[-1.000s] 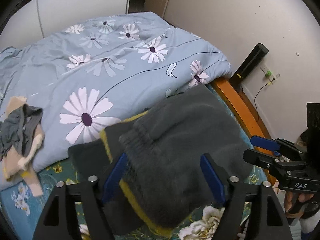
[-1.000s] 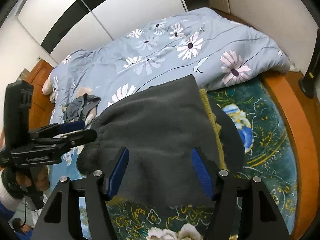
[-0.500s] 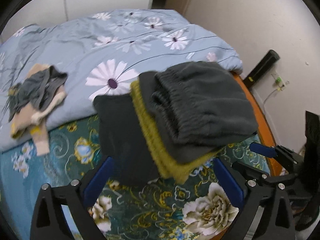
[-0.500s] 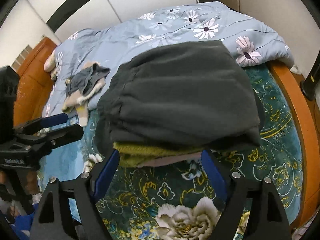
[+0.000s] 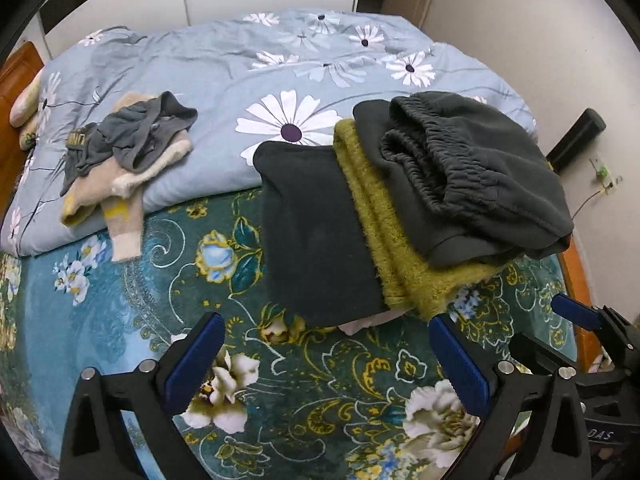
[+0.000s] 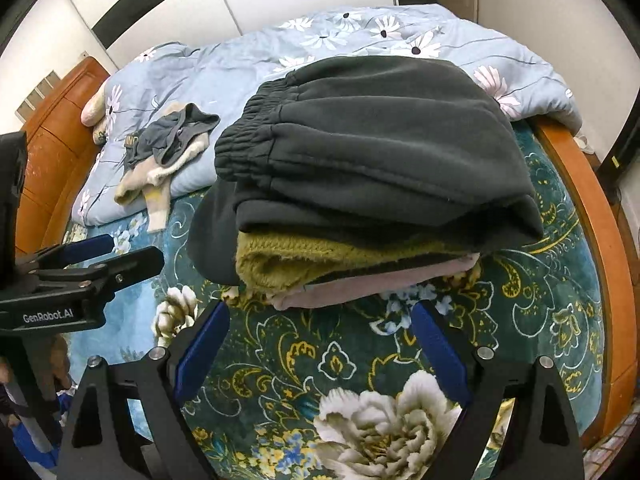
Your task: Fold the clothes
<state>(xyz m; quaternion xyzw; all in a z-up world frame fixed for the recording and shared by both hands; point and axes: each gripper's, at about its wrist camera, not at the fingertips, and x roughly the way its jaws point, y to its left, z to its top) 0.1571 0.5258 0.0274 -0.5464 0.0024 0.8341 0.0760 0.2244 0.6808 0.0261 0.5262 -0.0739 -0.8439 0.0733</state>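
Note:
A stack of folded clothes lies on the bed. Dark grey sweatpants (image 5: pixel 476 176) (image 6: pixel 376 136) with an elastic waistband are on top, over an olive fleece garment (image 5: pixel 384 232) (image 6: pixel 280 260), a black garment (image 5: pixel 312 232) and a pale pink one (image 6: pixel 380 284). My left gripper (image 5: pixel 324 364) is open and empty, held back from the stack's near edge; it also shows at the left of the right wrist view (image 6: pixel 116 256). My right gripper (image 6: pixel 320 344) is open and empty just before the stack; it shows at the right of the left wrist view (image 5: pixel 560 324).
A loose heap of grey and beige clothes (image 5: pixel 124 156) (image 6: pixel 168 148) lies on the blue daisy duvet (image 5: pixel 240 68). The teal floral bedspread (image 5: pixel 248 368) covers the near part. The orange wooden bed frame (image 6: pixel 584 208) runs along the right, with a black speaker (image 5: pixel 576 140) beyond.
Both grippers have let go of the grey sweatpants and pulled back toward me. The sweatpants now rest on top of the stack.

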